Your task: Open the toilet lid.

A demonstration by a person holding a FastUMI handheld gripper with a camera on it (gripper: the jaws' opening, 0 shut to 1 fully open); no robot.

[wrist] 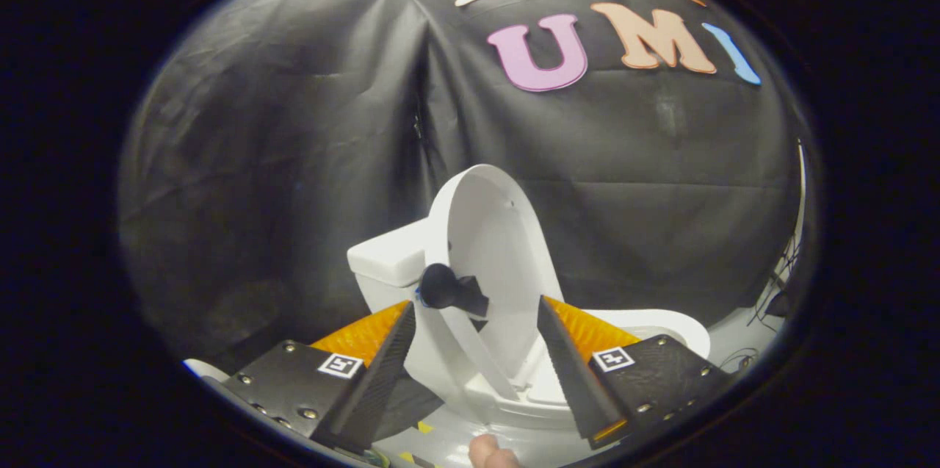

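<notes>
Gripper: the gripper (476, 317) rose from the bottom of the frame, its two fingers (378, 372) spread well apart and clamped on nothing.

Toilet lid: the white toilet lid (490, 247) stood raised, close to upright, in the lower middle of the frame; it showed in the gap between the fingers and reached above their tips, its inner face turned to the right.

Knob: a dark rounded knob (443, 286) sat on the lid's left edge, just above and beside the left finger's tip; whether the finger touched it could not be told.

Toilet: the white toilet (646, 322) lay beyond the fingers, its bowl rim curving out to the right behind the right finger.

Tank: the white tank (389, 256) sat left of the lid, just behind it.

Markers: a small square black-and-white coded marker (340, 364) was fixed on the left finger's mount and a second marker (613, 358) on the right one; neither held readable words.

Fingertip: part of a person's fingertip (490, 455) showed at the very bottom centre, below the fingers.

Booth wall: black creased cloth (279, 159) filled the upper and middle frame behind the toilet.

Cables: thin dark cables (778, 284) hung at the right edge.

Writing: no brand or label could be read on the toilet.
</notes>
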